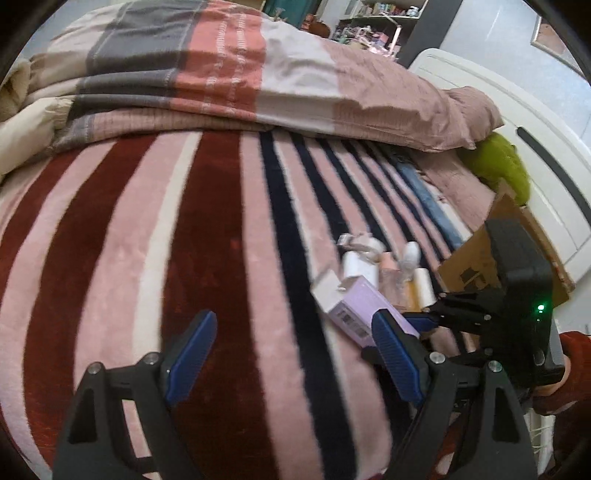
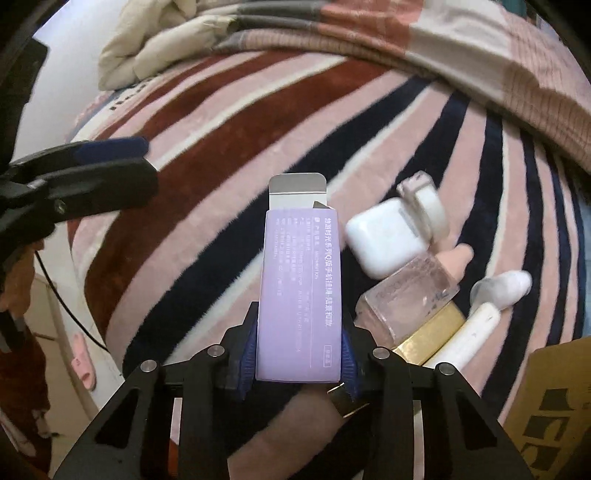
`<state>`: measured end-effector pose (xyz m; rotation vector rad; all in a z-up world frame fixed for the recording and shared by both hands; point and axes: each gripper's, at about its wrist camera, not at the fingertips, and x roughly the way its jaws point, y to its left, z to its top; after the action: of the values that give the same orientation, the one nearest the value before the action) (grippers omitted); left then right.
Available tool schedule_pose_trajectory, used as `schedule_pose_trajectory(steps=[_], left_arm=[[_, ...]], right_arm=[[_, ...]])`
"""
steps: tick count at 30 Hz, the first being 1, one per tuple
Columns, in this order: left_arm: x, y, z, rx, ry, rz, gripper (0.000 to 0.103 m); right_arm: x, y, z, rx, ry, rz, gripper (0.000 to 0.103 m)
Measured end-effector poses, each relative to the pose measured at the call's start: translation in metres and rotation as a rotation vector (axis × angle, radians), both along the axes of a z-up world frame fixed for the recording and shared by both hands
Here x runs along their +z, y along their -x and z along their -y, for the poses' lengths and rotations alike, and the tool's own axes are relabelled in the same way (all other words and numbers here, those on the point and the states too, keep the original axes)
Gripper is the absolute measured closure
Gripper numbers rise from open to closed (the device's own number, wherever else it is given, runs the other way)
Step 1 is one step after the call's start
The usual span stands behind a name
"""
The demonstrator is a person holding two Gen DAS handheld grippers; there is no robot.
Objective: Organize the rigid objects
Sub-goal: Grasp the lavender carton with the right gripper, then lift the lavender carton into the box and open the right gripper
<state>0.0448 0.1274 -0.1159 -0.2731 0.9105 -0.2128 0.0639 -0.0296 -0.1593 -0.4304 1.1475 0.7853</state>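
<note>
Right tongs [image 2: 298, 360] clamping lilac box [image 2: 299, 295], Chinese print, left tongs [image 1: 291, 358] agape.

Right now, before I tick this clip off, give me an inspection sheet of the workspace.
Surface: striped plush blanket on a bed, maroon, pink, white and navy bands.
Job's things: lilac cardboard box, top flap open; beside it a white rounded case, a clear glass bottle with gold collar, a white tube.
Clutter: folded patchwork quilt; green fabric.
Grippers: right gripper shut on the lilac box; left gripper open, nothing between its pads.
Cables: thin black cable hanging at the bed's edge.
Surroundings: brown cardboard carton alongside; white furniture; cluttered shelves behind.
</note>
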Motion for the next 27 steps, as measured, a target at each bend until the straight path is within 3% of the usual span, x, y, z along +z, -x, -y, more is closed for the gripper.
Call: schedule_pose_trajectory(steps=[8,10,15,22,27], left_arm=[[0.049,-0.008,0.042,-0.131,0.139,0.082,0.02],[0.065,-0.01,0.054,-0.153,0.159,0.111,0.027],[0.104,-0.015,0.088,-0.238,0.211,0.181,0.055],[0.141,-0.035,0.163,-0.343,0.196,0.205,0.056],[0.142,-0.059,0.221,-0.43,0.207,0.151,0.056]], right_arm=[[0.077,0.021,0.019,0.037,-0.181,0.09,0.07],[0.099,0.023,0.028,0.037,-0.221,0.108,0.07],[0.141,0.023,0.068,-0.002,-0.282,0.159,0.07],[0.18,0.01,0.139,-0.106,-0.319,0.185,0.07],[0.191,-0.002,0.196,-0.204,-0.292,0.179,0.07]])
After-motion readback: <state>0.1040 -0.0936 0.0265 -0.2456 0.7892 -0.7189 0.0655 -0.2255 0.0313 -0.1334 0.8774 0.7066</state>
